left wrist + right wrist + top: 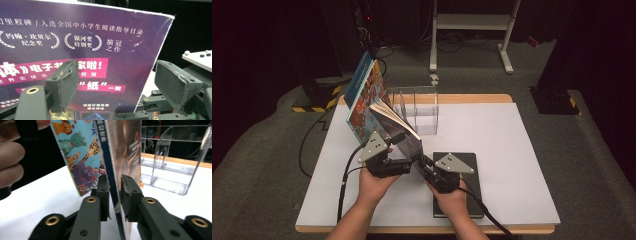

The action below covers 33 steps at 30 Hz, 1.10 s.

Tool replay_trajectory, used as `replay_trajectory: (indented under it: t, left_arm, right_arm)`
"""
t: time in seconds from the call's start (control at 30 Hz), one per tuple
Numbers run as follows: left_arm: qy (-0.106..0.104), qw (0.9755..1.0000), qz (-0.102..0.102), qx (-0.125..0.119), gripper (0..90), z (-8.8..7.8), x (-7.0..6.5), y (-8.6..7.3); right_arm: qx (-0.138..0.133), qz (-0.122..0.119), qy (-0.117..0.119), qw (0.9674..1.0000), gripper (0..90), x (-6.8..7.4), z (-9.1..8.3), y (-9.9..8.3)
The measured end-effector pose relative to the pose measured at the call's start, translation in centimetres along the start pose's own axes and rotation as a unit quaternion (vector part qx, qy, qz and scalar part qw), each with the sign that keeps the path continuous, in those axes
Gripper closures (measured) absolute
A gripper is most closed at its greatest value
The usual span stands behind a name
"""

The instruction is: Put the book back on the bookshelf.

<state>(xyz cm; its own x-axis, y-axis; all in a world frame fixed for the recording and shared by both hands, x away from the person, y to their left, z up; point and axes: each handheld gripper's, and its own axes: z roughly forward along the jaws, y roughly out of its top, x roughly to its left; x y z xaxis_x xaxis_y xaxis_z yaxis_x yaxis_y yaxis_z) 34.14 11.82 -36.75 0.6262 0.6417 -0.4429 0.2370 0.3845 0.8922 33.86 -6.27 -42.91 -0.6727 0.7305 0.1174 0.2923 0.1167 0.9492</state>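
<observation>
Two black jaws up close in the right gripper view are pinched on the lower edge of a thin paperback, so the right gripper (115, 195) has the purple book (125, 157) clamped edge-on, pads pressing both covers. Its cover is dark purple with white Chinese text, laurel award badges and pink banners, corner a bit scuffed white, which you can read clearly in the left gripper view. Right beside it stands a picture book (82, 157) with cartoon animals on a light blue cover: giraffe, frog, purple hippo-ish thing.

From the high view both books are propped up tilted over the left-middle of the white table (512, 150), in front of a clear acrylic holder (419, 112). A black notebook (472, 190) lies flat under the person's right hand.

Left gripper (120, 82) has its jaws spread wide, nothing squeezed; one pad sits in front of the purple cover, the other off past its edge.
</observation>
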Motion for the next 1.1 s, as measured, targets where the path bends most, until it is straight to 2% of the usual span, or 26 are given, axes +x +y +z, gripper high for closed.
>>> replay_trajectory:
  t: [0.07,0.1,0.23,0.37,0.5,0.63,0.67,0.8,0.83,0.9,0.93,1.03,1.07,1.1]
  left_arm:
    - [0.001,1.0,0.001,0.005,19.4,0.0,0.1,-0.1]
    - [0.001,1.0,0.001,0.008,18.9,0.0,0.2,-0.2]
    - [0.004,1.0,-0.004,0.007,18.6,-0.2,0.3,-0.2]
    - [0.01,0.9999,-0.004,0.001,17.9,-0.8,0.5,-0.2]
    - [0.017,0.9998,-0.005,-0.007,17.6,-1.4,0.7,0.0]
    - [0.025,0.9997,-0.002,-0.005,18.0,-1.5,0.8,-0.1]
    - [0.031,0.9995,0.005,-0.006,18.2,-1.6,0.8,-0.2]
    - [0.043,0.999,0.008,-0.006,20.1,-1.6,1.0,-0.3]
    - [0.053,0.9984,0.015,-0.006,20.4,-1.4,1.0,-0.5]
    - [0.06,0.9979,0.021,-0.006,21.0,-1.3,1.0,-0.7]
    - [0.072,0.9969,0.03,-0.008,21.9,-1.2,1.0,-0.9]
    - [0.083,0.9958,0.034,-0.015,23.5,-1.0,0.7,-1.2]
    - [0.095,0.9941,0.047,-0.021,25.5,-1.0,0.7,-1.4]
    - [0.101,0.9934,0.05,-0.023,27.4,-1.0,0.7,-1.4]
  right_arm:
    - [-0.001,-0.004,-0.003,1.0,78.6,0.1,0.0,0.0]
    - [-0.001,-0.015,-0.004,0.9999,79.3,0.5,0.1,0.0]
    - [0.001,-0.026,-0.002,0.9996,79.2,1.3,0.2,0.1]
    - [0.005,-0.034,0.019,0.9992,77.3,2.6,0.7,0.3]
    - [0.004,-0.033,0.031,0.999,75.2,3.2,1.1,0.4]
    - [0.005,-0.033,0.046,0.9984,71.6,3.8,1.5,0.5]
    - [0.006,-0.033,0.056,0.9979,69.3,4.2,1.7,0.4]
    - [0.004,-0.027,0.063,0.9976,67.7,4.4,1.9,0.4]
    - [0.004,-0.025,0.066,0.9975,67.3,4.4,2.0,0.3]
    - [0.004,-0.026,0.066,0.9975,66.7,4.4,2.0,0.3]
    - [0.004,-0.026,0.067,0.9974,66.4,4.4,2.0,0.3]
    - [0.003,-0.025,0.073,0.997,65.3,4.4,2.0,0.3]
    - [0.002,-0.027,0.073,0.9969,65.0,4.5,2.0,0.3]
    - [0.002,-0.029,0.074,0.9969,64.4,4.5,2.0,0.3]
